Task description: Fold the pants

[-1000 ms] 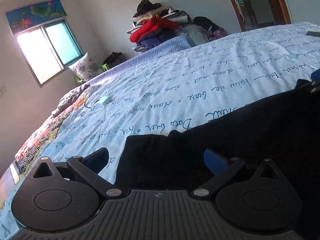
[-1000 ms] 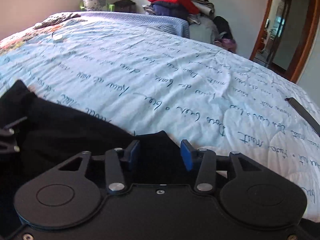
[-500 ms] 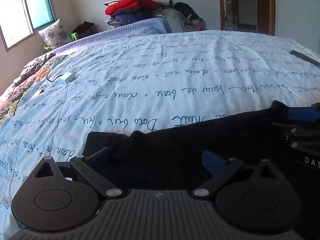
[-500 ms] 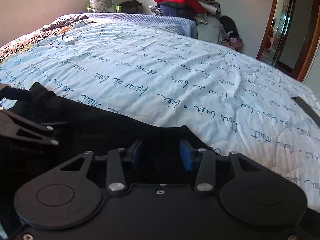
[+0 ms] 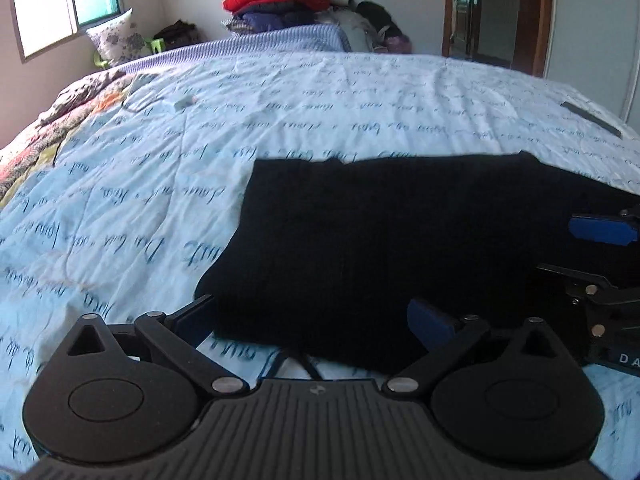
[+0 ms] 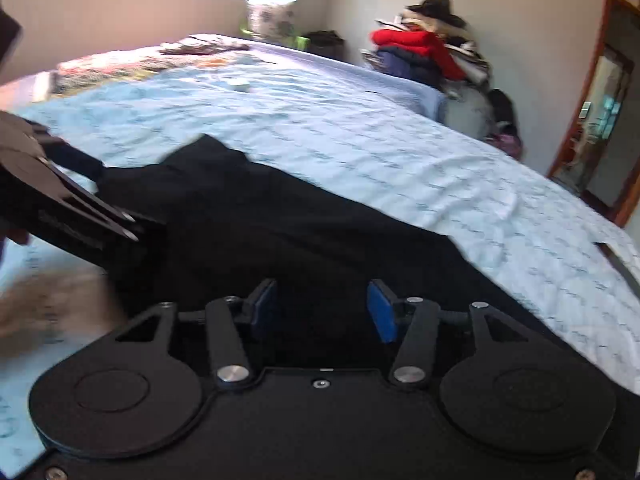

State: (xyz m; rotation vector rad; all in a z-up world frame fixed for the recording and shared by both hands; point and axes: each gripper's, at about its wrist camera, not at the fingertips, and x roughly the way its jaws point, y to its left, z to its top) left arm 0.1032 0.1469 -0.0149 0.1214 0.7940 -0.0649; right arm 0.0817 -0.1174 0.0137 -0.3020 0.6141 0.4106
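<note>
Fold now laid: black pants lie doubled on the quilt. Right gripper opening, releasing; left gripper wide, clear.

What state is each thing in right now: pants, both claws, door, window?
Black fabric pants: folded into a flat rectangle on the light blue script-printed quilt.
Left claw: open, fingers astride the pants' near edge, not pinching.
Right claw: jaws opening, pads apart over the pants, nothing pinched.
Brown wooden door: open.
Green-framed window: cannot tell whether open.
Heap of red and dark clothes: stacked, untidy.
</note>
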